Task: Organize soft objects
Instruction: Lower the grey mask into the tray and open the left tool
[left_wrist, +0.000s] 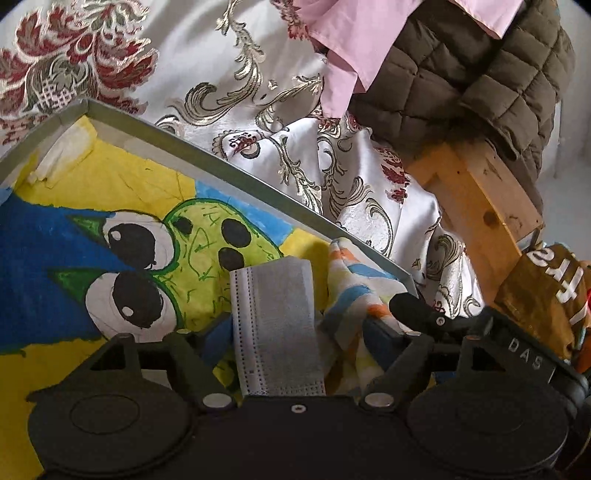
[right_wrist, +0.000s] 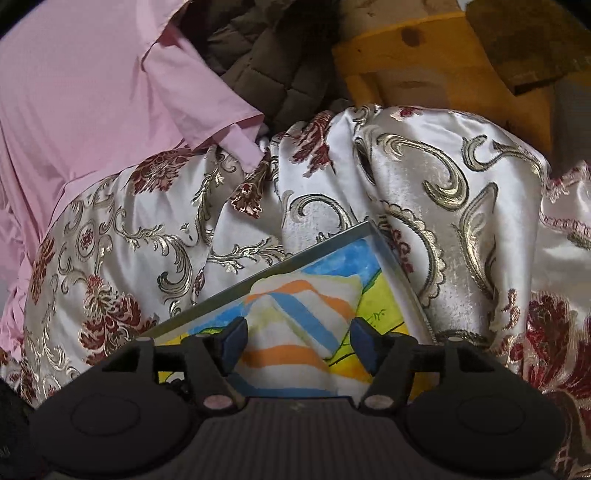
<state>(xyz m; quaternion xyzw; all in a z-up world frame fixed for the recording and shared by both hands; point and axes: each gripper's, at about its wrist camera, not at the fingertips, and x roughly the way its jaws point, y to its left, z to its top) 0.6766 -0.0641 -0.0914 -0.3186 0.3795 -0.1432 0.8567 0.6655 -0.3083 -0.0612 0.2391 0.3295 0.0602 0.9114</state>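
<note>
**Placing 2 soft items in the tray: both now appear released**

Reading both wrist views, we note 2 soft things lying inside the shallow tray (left_wrist: 207, 155), whose floor carries a bright cartoon drawing. The grey face mask (left_wrist: 277, 328), folded, lies flat between the fingers of the left gripper (left_wrist: 295, 332); the jaws stand apart and we see no pad pressing on it, so we log it as let go. The striped cloth (right_wrist: 295, 325), folded in orange, blue and pale yellow bands, sits between the fingers of the right gripper (right_wrist: 299, 343); both blue pads (right_wrist: 364, 343) stand clear of its edges, with tray floor visible beside the right one. Released as well.

In the left view the cloth lies just right of the mask, near the tray's far rim, and the right gripper's fingertip shows beside it.

Judgement on progress: 2 items are stowed side by side, so this part looks done. Beyond the fingers, outside the tray, a pink garment (right_wrist: 92, 92) and a brown quilted jacket (left_wrist: 461, 74) lie on the patterned satin spread (right_wrist: 443, 192). Whether those belong to the task we cannot tell; if so, they remain.
</note>
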